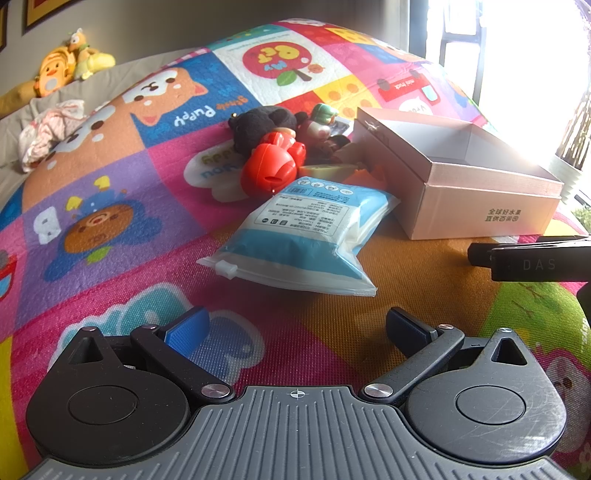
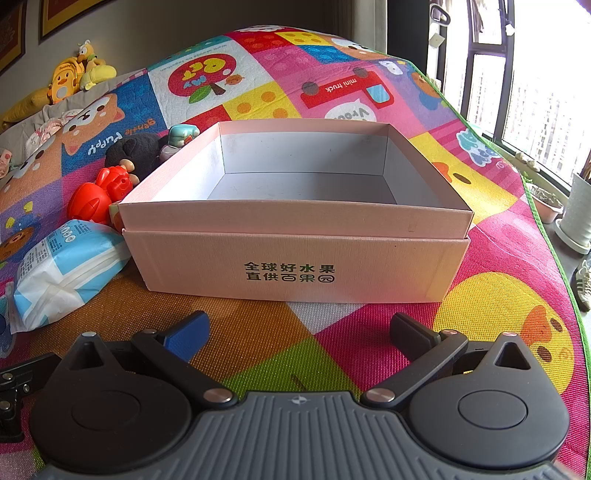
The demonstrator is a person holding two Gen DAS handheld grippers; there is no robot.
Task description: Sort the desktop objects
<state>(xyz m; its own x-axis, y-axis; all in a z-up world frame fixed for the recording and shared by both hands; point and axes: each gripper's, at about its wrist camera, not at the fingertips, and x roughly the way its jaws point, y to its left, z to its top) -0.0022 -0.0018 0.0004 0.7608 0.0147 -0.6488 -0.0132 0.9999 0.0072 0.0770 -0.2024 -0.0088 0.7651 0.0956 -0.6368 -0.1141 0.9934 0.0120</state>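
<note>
Both our left gripper (image 1: 295, 332) and right gripper (image 2: 299, 332) have jaws released; the wipes pack (image 1: 303, 236) looks soft and slippery, so we would pinch its sealed edge.

A home bedroom or child's play space: ahead of the grippers, a cartoon-patterned play mat (image 2: 369, 350) carries scattered toys; plush toys (image 1: 70, 61) lie far left, framed pictures (image 2: 62, 14) above them, a window (image 2: 517, 92) right.
</note>
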